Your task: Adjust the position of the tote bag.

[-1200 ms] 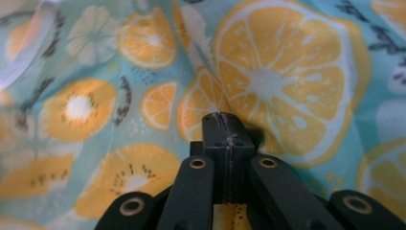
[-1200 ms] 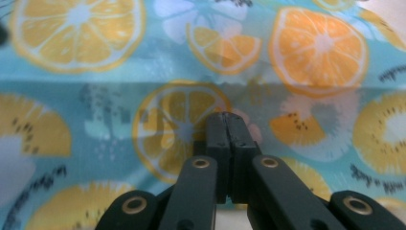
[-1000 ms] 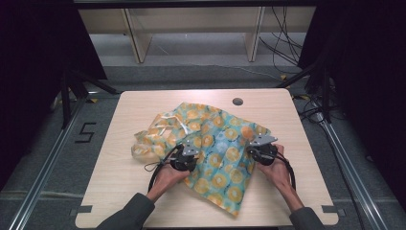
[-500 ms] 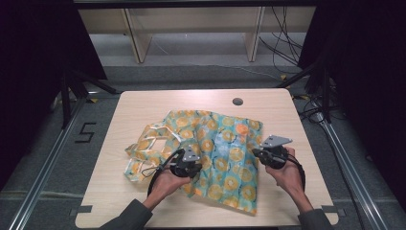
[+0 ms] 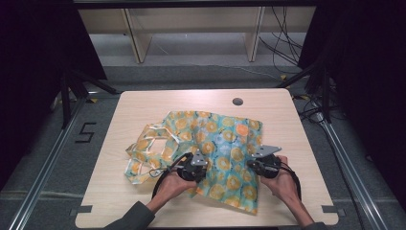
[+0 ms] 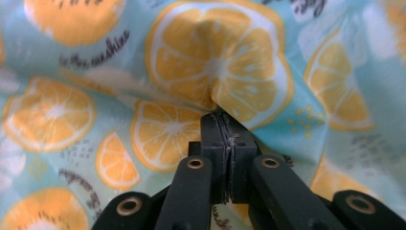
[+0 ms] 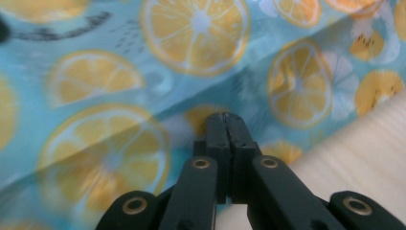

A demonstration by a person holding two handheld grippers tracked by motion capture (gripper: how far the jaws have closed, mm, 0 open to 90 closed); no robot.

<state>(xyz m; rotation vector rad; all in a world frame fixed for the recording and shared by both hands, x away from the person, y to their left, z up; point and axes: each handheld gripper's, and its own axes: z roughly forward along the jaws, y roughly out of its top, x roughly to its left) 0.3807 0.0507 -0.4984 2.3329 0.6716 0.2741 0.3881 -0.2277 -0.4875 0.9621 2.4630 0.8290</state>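
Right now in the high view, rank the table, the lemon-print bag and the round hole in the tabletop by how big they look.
1. Table, largest.
2. Lemon-print bag, spread over the table's middle.
3. Round hole, by far the smallest.

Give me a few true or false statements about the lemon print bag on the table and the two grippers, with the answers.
1. The bag is printed with lemon slices on light blue. True.
2. The left hand-held gripper has its jaws wide open above the bag. False: they are closed, pinching a fold of the cloth.
3. The bag's handles lie toward the left side of the table. True.
4. The right hand-held gripper holds a cup. False: its jaws are closed at the bag's cloth.
5. The bag hangs over the far edge of the table. False: it lies on the tabletop, nearer the person.
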